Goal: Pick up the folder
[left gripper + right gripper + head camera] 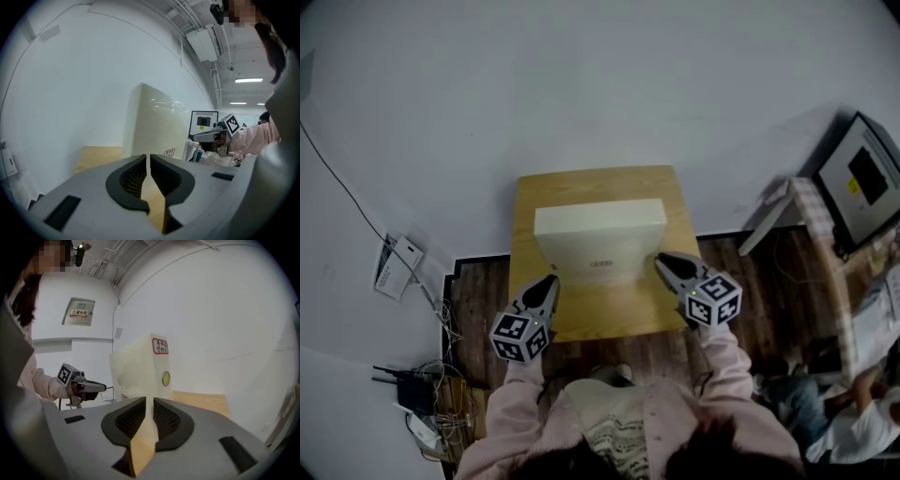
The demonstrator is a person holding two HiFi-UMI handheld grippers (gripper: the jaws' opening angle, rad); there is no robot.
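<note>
**Folder stands on table between two empty grippers**

The print on the folder's [600, 234] labels is too small to read, and each gripper's own jaws hide its foot. Whether the right gripper [664, 261] touches its near corner cannot be told. The folder is thick, cream-white and box-like. It stands upright on the wooden table [609, 323], with a red-edged label and a yellow dot on its narrow side. The left gripper [548, 281] and the right one flank it, angled inward and slightly down, on pink-sleeved arms. The left jaws are a slit apart and the right jaws slightly wider; both hold nothing.
</note>
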